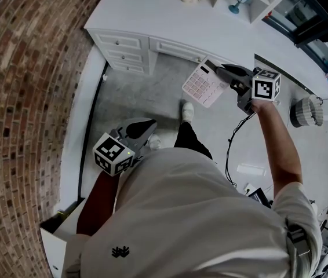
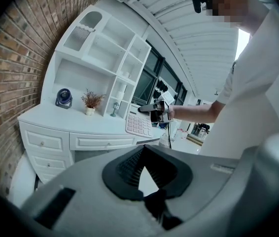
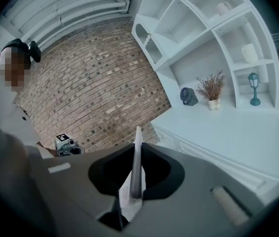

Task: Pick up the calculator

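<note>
Starting at the left by the brick wall (image 1: 19, 97): the left gripper (image 1: 150, 126) hangs low beside the person's hip. Its ribbed fingers (image 2: 129, 167) are spread in a V with nothing in there, just a wedge of light.

The calculator (image 1: 203, 84) is a flat, pale desk model, white body with rows of pale pinkish keys and a darker strip along the end nearest the right gripper (image 1: 221, 72). It's up in the air and tilted, just in front of the white counter (image 1: 170, 22), with grey floor (image 1: 152, 97) below it and nothing else touching it. That gripper's dark fingers (image 1: 231, 72) are clamped on that end. From the right gripper view it's only a thin white slab seen edge-on, pinched dead centre.

Containers, same direction:
- The drawers (image 1: 122, 46) under the counter are all pushed in.
- A little white pot (image 3: 212, 104) on the counter has dried twigs in it, with a small dark fan (image 3: 189, 97) just to its left.
- The shelf unit (image 3: 198, 38) has open cubbies. A teal lantern figure (image 3: 253, 88) stands in the bottom one and a pale cup (image 3: 248, 52) in the one above. Can't see inside the cup.
- A ribbed grey-and-white basket (image 1: 306, 112) is far right, contents not visible.
</note>
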